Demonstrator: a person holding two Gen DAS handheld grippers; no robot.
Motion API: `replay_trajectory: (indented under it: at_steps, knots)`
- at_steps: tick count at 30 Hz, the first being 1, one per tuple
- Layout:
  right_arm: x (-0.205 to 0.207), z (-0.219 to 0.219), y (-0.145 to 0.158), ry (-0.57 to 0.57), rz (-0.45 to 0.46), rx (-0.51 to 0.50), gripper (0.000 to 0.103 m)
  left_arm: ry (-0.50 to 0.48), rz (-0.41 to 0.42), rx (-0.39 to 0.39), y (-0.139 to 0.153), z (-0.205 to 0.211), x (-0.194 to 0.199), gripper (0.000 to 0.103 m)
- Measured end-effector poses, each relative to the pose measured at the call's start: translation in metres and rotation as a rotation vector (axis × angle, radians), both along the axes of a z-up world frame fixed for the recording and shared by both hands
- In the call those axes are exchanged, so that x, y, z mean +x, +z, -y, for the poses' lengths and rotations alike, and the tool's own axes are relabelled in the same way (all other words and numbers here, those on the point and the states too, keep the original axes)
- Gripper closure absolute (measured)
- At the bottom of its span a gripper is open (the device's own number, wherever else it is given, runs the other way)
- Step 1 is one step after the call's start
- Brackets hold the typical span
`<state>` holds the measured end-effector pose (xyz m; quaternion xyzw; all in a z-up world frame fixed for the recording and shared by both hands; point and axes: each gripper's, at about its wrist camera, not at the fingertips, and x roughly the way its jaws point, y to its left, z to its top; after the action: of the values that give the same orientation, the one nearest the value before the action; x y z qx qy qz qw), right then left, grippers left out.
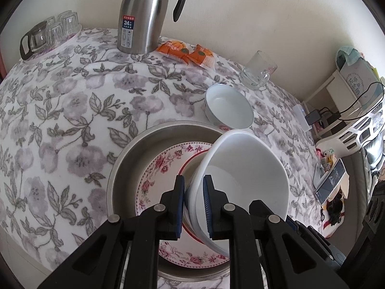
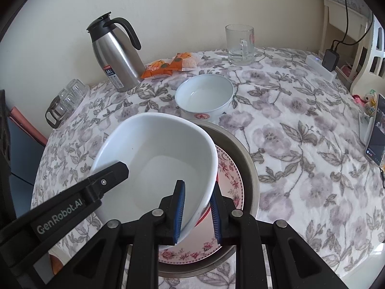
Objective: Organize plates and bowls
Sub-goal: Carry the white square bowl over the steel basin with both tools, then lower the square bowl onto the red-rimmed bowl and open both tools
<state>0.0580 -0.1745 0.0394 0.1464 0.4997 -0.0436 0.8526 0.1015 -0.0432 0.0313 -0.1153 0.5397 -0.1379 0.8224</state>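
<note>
I have both tongs clenched on opposite rims of the large white ceramic bowl (image 2: 154, 159): the left gripper (image 1: 194, 207) pinches one edge, the right gripper (image 2: 196, 213) the other, each with a blue pad inside the bowl and one outside. The bowl hangs tilted over the pink floral-rimmed plate (image 1: 163, 166), which already lies inside the round stainless steel pan (image 1: 134, 149); I cannot tell whether the bowl's base touches the plate yet. So I judge the stack as partly built: pan at the bottom, plate in it, big bowl about to be set down on the plate. Just beyond the pan, close to its far rim, the smaller white bowl with a red mark (image 2: 204, 96) sits alone on the floral tablecloth (image 1: 60, 120); that one I reckon is left to nest. Farther behind the pan stand the steel thermos jug (image 1: 146, 16), orange snack packets (image 1: 185, 53) and a glass mug (image 2: 240, 44)
</note>
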Motion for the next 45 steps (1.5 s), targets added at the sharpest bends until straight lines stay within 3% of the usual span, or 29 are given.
replay_trajectory:
  at_steps: [12, 27, 34, 43, 45]
  knots:
    - [0.000, 0.002, 0.004, 0.002, 0.024, 0.007, 0.078, 0.026, -0.042, -0.047, -0.010, -0.008, 0.005, 0.087]
    - [-0.001, 0.003, 0.008, 0.000, 0.035, 0.016, 0.078, 0.028, -0.026, -0.066, -0.003, -0.013, 0.006, 0.087]
    - [-0.009, 0.012, 0.024, -0.020, 0.085, 0.033, 0.078, 0.036, -0.016, -0.081, 0.004, -0.017, 0.005, 0.087]
    - [-0.009, 0.023, 0.028, -0.061, 0.103, 0.016, 0.077, 0.068, 0.075, -0.018, 0.026, -0.023, 0.000, 0.087]
    - [-0.008, 0.023, 0.026, -0.067, 0.095, 0.003, 0.070, 0.080, 0.087, 0.015, 0.027, -0.024, 0.001, 0.082]
